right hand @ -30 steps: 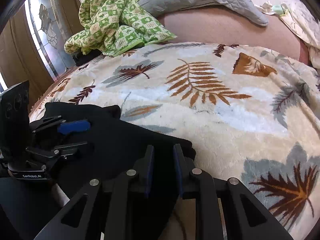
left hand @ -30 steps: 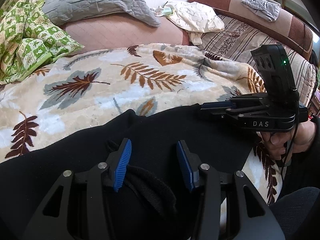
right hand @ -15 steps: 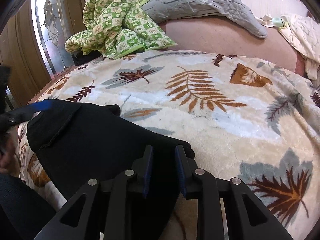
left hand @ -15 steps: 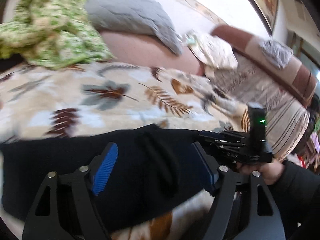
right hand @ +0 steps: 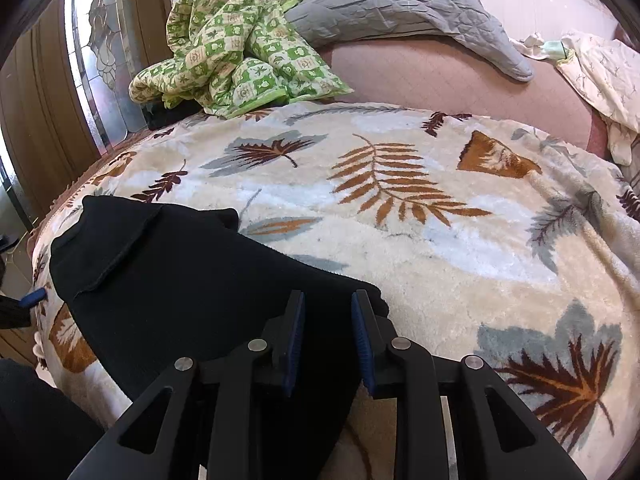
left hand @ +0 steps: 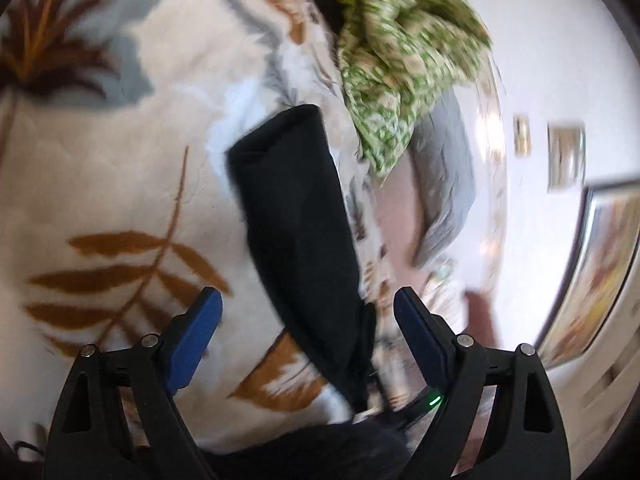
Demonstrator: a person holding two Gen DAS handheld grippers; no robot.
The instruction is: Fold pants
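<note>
The black pants lie folded on the leaf-print blanket near the bed's front left edge. My right gripper has its jaws close together around the pants' right end, with the fabric between the pads. My left gripper is wide open and holds nothing; its view is tilted and blurred, looking along the black pants from above. Its blue fingertip shows at the left edge of the right wrist view.
A green checked quilt and a grey pillow lie at the back of the bed. A cream cloth is at the back right. A wooden door with glass stands at left. The bed's edge runs along the front left.
My left gripper opened wide, let go of the pants and swung away to the left, its view rotating. My right gripper stayed closed on the pants' right end.
</note>
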